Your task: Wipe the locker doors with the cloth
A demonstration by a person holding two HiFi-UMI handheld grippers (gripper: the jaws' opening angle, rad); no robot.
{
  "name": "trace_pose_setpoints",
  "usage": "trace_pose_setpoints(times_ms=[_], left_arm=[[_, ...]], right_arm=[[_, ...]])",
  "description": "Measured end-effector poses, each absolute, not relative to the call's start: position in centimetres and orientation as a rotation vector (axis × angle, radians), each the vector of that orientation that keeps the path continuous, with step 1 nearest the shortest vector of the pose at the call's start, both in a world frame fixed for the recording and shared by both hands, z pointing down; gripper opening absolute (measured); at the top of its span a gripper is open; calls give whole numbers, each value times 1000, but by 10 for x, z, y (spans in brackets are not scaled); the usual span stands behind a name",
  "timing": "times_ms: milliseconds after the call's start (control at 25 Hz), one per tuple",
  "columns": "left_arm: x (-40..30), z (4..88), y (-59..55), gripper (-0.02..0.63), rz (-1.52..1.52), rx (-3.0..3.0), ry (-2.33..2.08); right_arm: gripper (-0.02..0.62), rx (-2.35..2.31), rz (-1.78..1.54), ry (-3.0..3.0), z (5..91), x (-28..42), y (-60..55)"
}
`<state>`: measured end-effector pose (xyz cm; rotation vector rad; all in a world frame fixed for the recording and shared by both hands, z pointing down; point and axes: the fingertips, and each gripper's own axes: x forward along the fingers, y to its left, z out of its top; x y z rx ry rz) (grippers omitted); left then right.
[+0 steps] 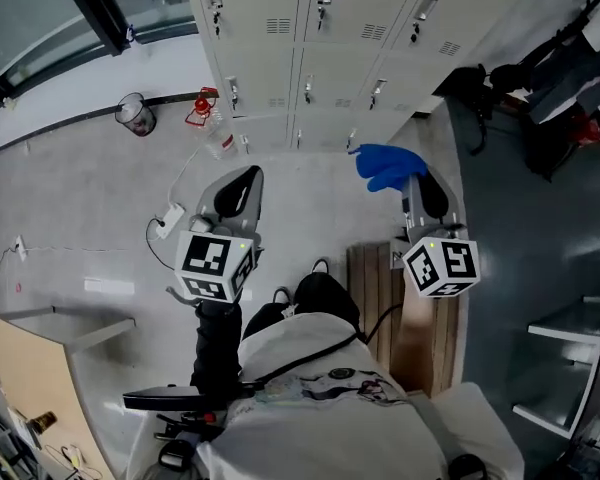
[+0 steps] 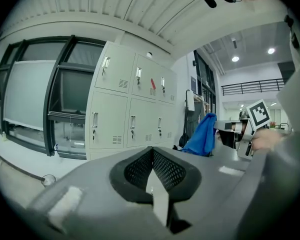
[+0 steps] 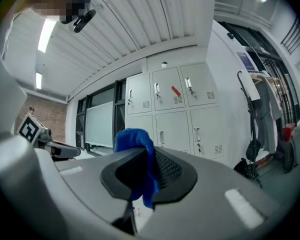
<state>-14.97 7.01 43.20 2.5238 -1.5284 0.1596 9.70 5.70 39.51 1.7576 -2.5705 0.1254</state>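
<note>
Cloth (image 1: 388, 166): blue, soft and light, likely to flop and slide on smooth metal; best gripped deep in a bunched fold. Left of centre, left gripper (image 1: 238, 192) pressed together on nothing. Across the top, locker doors (image 1: 320, 28), well apart from both tools. Right of centre, right gripper (image 1: 417, 190) pinching that blue bunch, most of it loose beyond the tips.

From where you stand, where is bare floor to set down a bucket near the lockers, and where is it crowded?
The widest bare floor lies on the left, bordered by the small bin, the white adapter and the tan board. The right is crowded: dark bags beside the lockers, and wooden slats below the right gripper holding the blue cloth.
</note>
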Motion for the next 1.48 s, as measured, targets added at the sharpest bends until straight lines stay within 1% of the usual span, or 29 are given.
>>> trace_pose_setpoints(times_ms=[280,760,1480], left_arm=[[-141,408,94,0,106,2559,-1561],[-98,387,94,0,90,2579,-1599],[-79,383,82,0,84,2609,-1582]], right_arm=[[37,1758,-23,-2579,366,107,91],[32,1750,-28,-2646,347,140,96],[32,1725,-43,-2679,343,146,92]])
